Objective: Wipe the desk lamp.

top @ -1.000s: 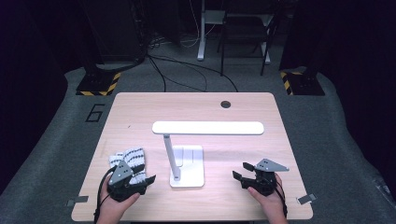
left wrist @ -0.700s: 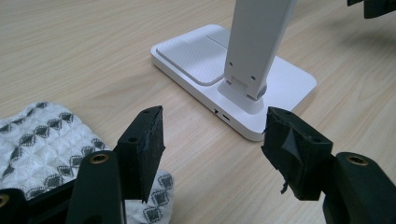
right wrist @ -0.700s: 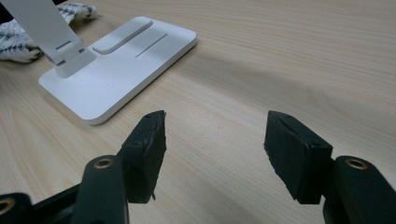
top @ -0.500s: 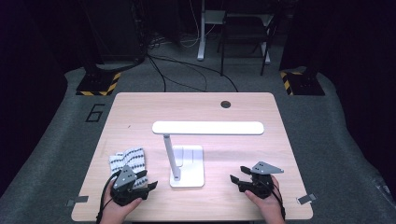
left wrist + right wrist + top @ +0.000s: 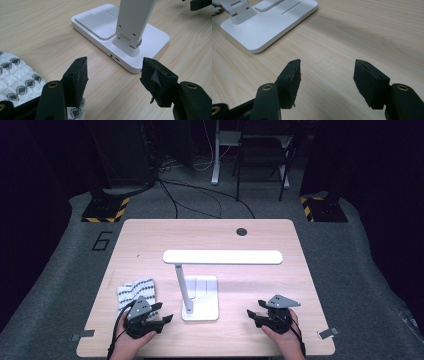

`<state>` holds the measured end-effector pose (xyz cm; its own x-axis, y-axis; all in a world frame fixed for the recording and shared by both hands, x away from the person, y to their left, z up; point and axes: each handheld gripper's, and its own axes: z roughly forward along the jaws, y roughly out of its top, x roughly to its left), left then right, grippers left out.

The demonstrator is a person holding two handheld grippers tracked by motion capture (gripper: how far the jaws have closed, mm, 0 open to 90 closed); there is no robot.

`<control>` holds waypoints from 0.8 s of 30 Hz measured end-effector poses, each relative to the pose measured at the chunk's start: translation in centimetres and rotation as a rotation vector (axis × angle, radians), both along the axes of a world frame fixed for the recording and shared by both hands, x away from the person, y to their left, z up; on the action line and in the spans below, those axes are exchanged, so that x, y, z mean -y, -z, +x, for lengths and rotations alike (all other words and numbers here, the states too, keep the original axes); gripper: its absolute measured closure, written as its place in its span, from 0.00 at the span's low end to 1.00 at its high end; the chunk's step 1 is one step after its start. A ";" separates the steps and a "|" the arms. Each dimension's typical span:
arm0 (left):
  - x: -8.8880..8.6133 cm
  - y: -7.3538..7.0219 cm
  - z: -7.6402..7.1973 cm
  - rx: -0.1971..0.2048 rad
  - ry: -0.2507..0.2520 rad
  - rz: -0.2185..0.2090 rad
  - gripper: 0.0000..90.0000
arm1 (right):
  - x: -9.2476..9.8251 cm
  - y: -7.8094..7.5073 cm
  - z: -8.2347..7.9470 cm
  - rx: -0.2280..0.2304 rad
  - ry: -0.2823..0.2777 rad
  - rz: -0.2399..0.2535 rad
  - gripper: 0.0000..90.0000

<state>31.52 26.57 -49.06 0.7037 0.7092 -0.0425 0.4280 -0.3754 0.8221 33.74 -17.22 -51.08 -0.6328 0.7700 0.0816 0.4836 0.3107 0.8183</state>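
Observation:
A white desk lamp stands mid-table, with its flat base [image 5: 202, 296] under a long head bar [image 5: 222, 256]. A white cloth [image 5: 135, 290] with dark diamond marks lies to the left of the base. My left gripper [image 5: 162, 312] sits by the cloth's near edge, jaws open and pointing at the lamp base [image 5: 140, 42]. Nothing is between its jaws [image 5: 115, 65]; the cloth [image 5: 15, 75] lies by the left jaw. My right gripper [image 5: 254, 309] rests right of the lamp, open over bare wood [image 5: 328, 65], with the base [image 5: 267, 22] ahead to its left.
The wooden table [image 5: 150, 240] has a round cable hole [image 5: 242, 231] at its far edge. Beyond it stand a chair and stands with cables on grey carpet. The other gripper [image 5: 200, 3] shows at the top right of the left gripper view.
My left gripper has shifted slightly toward the table's near edge. The right gripper, lamp and cloth have stayed where they were.

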 end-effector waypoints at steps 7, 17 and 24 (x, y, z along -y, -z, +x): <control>0.9 -0.2 0.3 -0.001 0.005 -0.035 0.42 | 0.3 0.1 -0.2 -0.006 0.024 0.003 0.43; 4.8 -0.6 1.4 0.006 0.023 -0.077 0.42 | 0.5 0.1 -0.3 -0.013 0.040 0.019 0.43; 6.1 -1.2 2.5 0.038 0.000 -0.083 0.50 | 0.6 0.1 -0.3 0.003 0.045 0.021 0.43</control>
<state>34.00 20.49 -47.88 0.7062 0.7041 -0.0743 0.3956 -0.3054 0.8661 33.42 -17.82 -51.16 -0.5975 0.7961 0.0962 0.4941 0.2710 0.8261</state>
